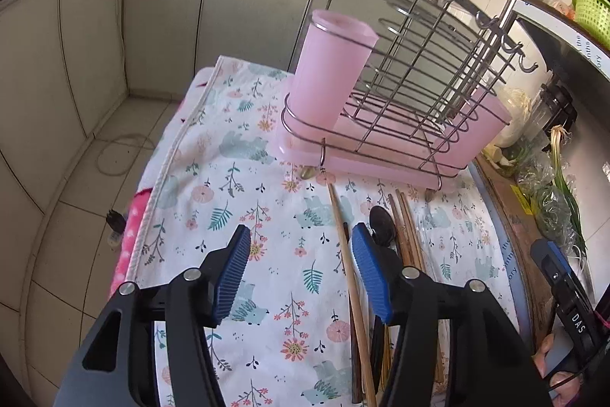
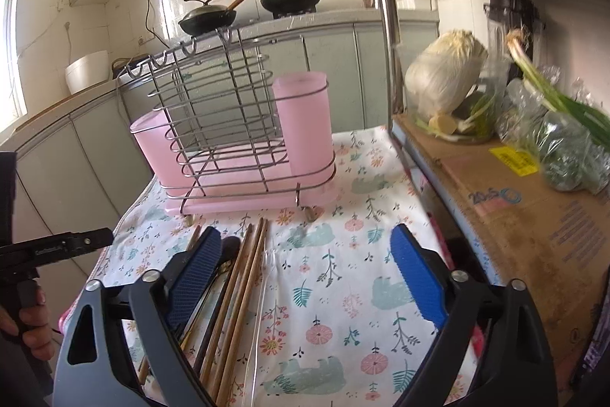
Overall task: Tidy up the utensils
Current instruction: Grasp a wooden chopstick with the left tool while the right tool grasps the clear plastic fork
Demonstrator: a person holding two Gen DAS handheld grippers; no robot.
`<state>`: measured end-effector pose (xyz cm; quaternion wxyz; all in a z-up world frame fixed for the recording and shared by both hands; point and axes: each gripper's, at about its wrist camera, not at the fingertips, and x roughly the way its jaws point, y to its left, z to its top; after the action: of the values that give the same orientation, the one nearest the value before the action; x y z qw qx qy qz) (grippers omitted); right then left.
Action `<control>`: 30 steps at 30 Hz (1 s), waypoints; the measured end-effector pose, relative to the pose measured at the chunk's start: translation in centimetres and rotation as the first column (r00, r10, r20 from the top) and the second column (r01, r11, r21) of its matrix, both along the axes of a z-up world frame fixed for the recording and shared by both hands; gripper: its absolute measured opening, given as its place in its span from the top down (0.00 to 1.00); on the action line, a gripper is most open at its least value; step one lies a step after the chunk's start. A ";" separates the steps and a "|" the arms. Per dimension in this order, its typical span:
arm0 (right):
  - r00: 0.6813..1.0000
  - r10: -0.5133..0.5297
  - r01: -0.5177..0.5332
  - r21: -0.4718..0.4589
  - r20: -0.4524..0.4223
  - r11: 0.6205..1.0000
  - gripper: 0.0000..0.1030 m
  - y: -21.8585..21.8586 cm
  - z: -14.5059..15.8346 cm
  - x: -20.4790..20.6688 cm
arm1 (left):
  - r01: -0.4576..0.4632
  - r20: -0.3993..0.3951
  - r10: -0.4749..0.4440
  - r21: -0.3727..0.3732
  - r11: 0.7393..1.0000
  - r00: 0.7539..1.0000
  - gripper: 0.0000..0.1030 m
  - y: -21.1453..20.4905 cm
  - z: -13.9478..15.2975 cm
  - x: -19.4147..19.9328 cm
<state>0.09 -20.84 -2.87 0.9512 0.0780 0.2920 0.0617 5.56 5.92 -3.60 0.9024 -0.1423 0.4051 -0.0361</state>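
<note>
Hovering: I have both grippers above the tabletop (image 2: 343,254), over its flowered cloth, short of the rack.
Left gripper (image 1: 301,273): its blue fingers (image 1: 232,273) stand wide apart and hold nothing; the right-hand finger sits over the near end of the utensil pile.
Right gripper (image 2: 309,277): fingers (image 2: 417,277) spread wide and empty; its left-hand finger overlaps the pile, its right-hand finger is over bare cloth.
Utensils: wooden chopsticks (image 2: 244,277) lie side by side, running from the near edge toward the rack; a black spoon (image 1: 383,224) lies among them with its bowl toward the rack, and a pale single stick (image 1: 349,254) lies just beside them on the side away from the shelf.
Clear item: something thin and transparent (image 2: 267,277) lies along the chopsticks; I cannot tell what it is.
Rack: a wire utensil rack (image 2: 228,124) on a pink tray stands at the far edge, with a tall pink cup (image 1: 331,75) at one end and a lower pink bin (image 2: 156,147) at the other.
Rack feet: the tips of the chopsticks end just short of them.
Shelf: a cardboard box (image 2: 514,208) with bagged greens (image 2: 564,147) and a cabbage (image 2: 442,75) stands beside the tabletop's right edge.
</note>
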 end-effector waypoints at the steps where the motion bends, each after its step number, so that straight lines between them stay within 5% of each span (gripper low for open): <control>1: 1.000 0.007 -0.007 0.013 -0.018 1.000 0.23 -0.1 -0.2 0.3 | 0.011 -0.025 -0.011 -0.024 1.000 1.000 0.52 0.0 -0.3 0.5; 6: 0.991 0.054 -0.040 0.115 -0.121 0.993 0.38 -1.0 -1.3 1.8 | 0.049 -0.129 -0.063 -0.109 0.993 0.990 0.61 -0.6 -1.8 3.3; 13: 0.954 0.131 -0.070 0.226 -0.268 0.972 0.61 -2.1 -3.8 4.2 | 0.081 -0.203 -0.103 -0.113 0.990 0.974 0.62 -2.3 -3.4 6.3; 30: 0.888 0.231 -0.082 0.358 -0.397 0.930 0.66 -2.1 -6.4 6.6 | 0.113 -0.382 -0.132 -0.073 0.991 0.915 0.88 -4.9 -7.1 11.9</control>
<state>6.70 -22.92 -9.30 0.8275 0.2244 0.4863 0.1686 17.46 0.98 -10.67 0.7973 -0.1433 0.5817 -0.0738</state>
